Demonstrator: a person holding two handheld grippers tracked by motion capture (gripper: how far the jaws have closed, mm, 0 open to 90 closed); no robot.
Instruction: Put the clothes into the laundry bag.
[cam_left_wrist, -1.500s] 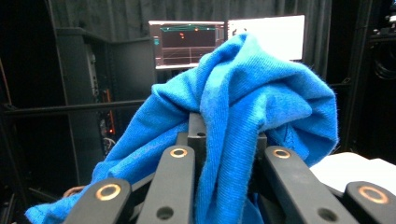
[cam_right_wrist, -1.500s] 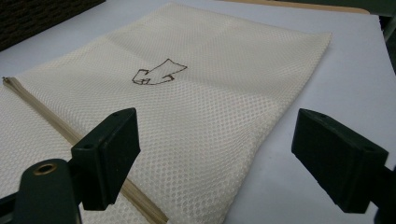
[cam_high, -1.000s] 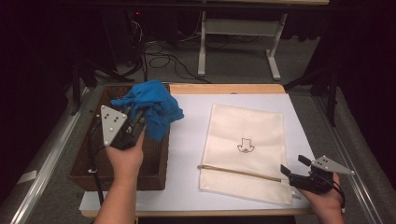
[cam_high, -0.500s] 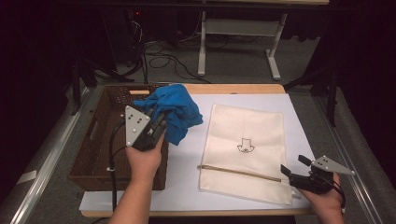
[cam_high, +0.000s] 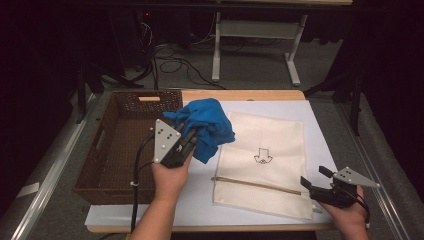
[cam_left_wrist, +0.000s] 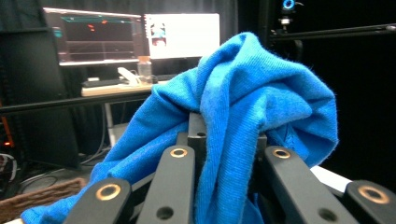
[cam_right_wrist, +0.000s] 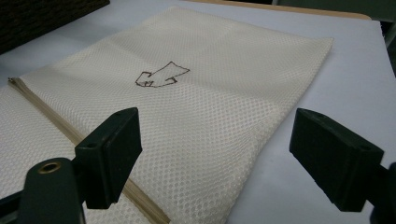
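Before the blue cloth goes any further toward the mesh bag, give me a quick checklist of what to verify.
1. Left tool gripping the blue cloth: ok, jaws shut on a fold.
2. Cloth lifted out of the wicker basket: ok, though its hanging end is hard to judge.
3. Mesh bag lying flat on the white sheet: ok.
4. Bag's zip edge opened for the cloth: not ok, it looks closed.
5. Right tool ready at the bag: ok, jaws open, nothing between them.
6. Right tool touching the bag: cannot tell.
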